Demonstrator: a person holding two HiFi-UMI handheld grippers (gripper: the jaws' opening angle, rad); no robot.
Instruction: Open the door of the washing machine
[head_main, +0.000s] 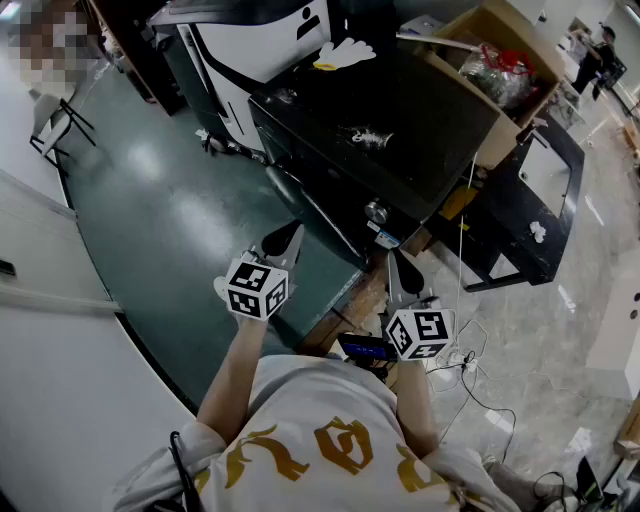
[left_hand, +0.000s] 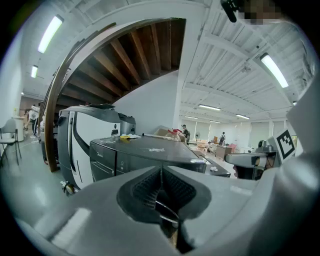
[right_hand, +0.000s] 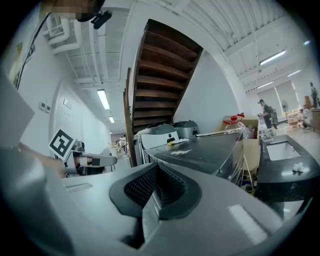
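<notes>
Two grippers are held out in front of the person, and both are pressed shut with nothing in them. The left gripper (head_main: 284, 240) points at the front of the washing machine (head_main: 390, 120), a big dark grey box that stands just ahead. The right gripper (head_main: 399, 270) is near the machine's front corner, just under a round silver knob (head_main: 376, 212). Neither one touches the machine. I cannot see the door or its handle well, because the front face is seen from above at a steep slant, but it looks like the door is not open yet. I think the step now is to reach in and find the handle. To do it well, one gripper should first spread its jaws and go low to the front face. Then it should slip around the handle or the door's edge and squeeze. After that, pull slowly in a curve, the way the door swings. The other gripper should be kept to the side so the door does not bump it. Cables (head_main: 470, 378) lie on the floor near the person, so step with care.
</notes>
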